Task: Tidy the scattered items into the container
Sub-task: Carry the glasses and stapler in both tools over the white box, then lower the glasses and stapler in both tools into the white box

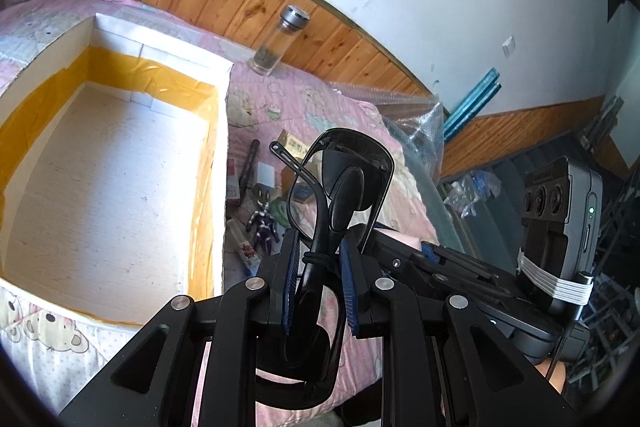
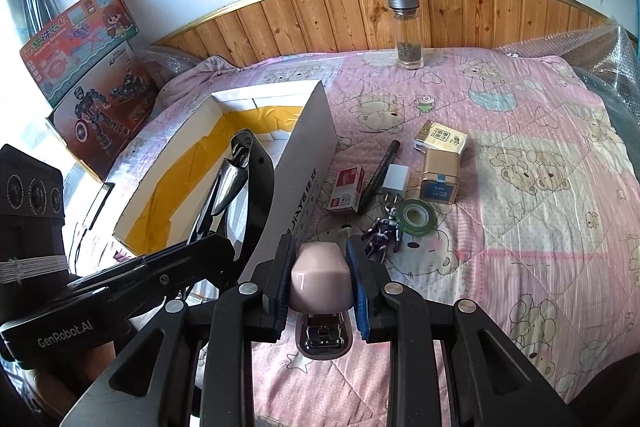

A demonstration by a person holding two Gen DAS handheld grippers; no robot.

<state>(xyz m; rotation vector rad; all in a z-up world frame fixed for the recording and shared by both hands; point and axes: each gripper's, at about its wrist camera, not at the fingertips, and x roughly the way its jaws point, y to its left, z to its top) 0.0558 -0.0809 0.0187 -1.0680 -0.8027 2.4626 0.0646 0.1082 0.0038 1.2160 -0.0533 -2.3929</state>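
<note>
While the pink quilted bed [image 2: 520, 147] carries everything, the white box [image 2: 316, 131] with yellow tape lies at ten o'clock of the clutter. At two o'clock of the figurine [image 2: 382, 231] stand the cartons [image 2: 440, 163]. The left gripper [image 1: 318, 259] has its jaws pinching black glasses [image 1: 340, 179] above the bed; the right gripper [image 2: 320, 267] has its jaws pinching a pink stapler [image 2: 320, 279].

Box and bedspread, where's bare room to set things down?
The box floor is bare all over. The bedspread is free right of the gold tin. It is crowded between the box wall and that tin: pen, tape, figure.
</note>
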